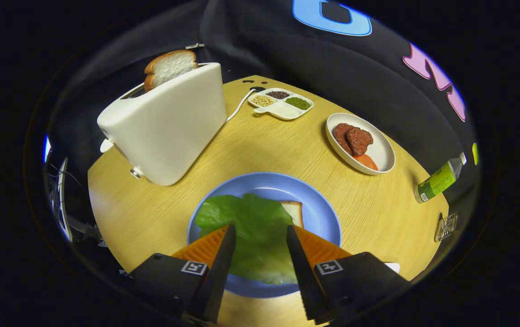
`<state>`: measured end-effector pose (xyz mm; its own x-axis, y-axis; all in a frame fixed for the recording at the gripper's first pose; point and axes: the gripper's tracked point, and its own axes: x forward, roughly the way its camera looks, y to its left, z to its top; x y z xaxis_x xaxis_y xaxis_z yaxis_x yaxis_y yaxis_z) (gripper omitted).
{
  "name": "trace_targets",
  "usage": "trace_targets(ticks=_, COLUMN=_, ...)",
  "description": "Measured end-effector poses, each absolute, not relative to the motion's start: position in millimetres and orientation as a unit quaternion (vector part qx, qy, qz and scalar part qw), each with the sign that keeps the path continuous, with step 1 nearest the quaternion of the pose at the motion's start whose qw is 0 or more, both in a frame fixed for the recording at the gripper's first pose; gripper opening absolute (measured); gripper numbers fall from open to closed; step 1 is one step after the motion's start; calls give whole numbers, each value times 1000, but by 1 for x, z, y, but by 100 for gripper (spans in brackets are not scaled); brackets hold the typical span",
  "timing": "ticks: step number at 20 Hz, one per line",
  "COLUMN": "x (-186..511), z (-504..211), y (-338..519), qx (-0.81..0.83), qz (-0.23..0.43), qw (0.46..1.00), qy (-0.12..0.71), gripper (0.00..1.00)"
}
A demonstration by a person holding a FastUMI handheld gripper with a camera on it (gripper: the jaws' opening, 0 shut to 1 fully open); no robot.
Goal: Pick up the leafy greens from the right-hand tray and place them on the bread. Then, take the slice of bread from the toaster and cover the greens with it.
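Observation:
A green lettuce leaf (253, 227) lies spread over a bread slice (294, 212) on the blue plate (321, 204); only a corner of that bread shows past the leaf. My gripper (260, 234) hangs open above the leaf, its two fingers apart with the leaf seen between them and nothing held. Beyond the plate to the left stands a white toaster (169, 125) with a slice of bread (169, 67) sticking up out of its slot.
A white oval dish (380, 154) with brown meat pieces (353, 138) and a red slice sits beyond the plate to the right. Further back is a divided tray of beans (282, 103). A green-labelled bottle (439, 179) lies at the table's right edge, beside a small wire cart.

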<state>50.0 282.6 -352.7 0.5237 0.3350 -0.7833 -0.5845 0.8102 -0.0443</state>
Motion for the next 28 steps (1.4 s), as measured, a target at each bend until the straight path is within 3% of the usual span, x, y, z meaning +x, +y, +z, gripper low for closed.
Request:
trace_targets(ticks=1, x=51, z=-344, y=283, qx=-147, qz=267, qw=865, qy=398, gripper=78)
trace_targets(ticks=2, x=55, z=-336, y=285, qx=-142, qz=264, qw=873, qy=385, gripper=95)
trace_targets(ticks=3, x=52, z=-323, y=285, qx=-137, qz=266, qw=878, qy=373, gripper=100)
trace_targets(ticks=18, x=75, z=-156, y=398, qx=-62, qz=334, qw=903, qy=263, gripper=99)
trace_targets(ticks=28, x=104, z=-172, y=498, qx=-91, qz=353, qw=894, qy=261, gripper=99)
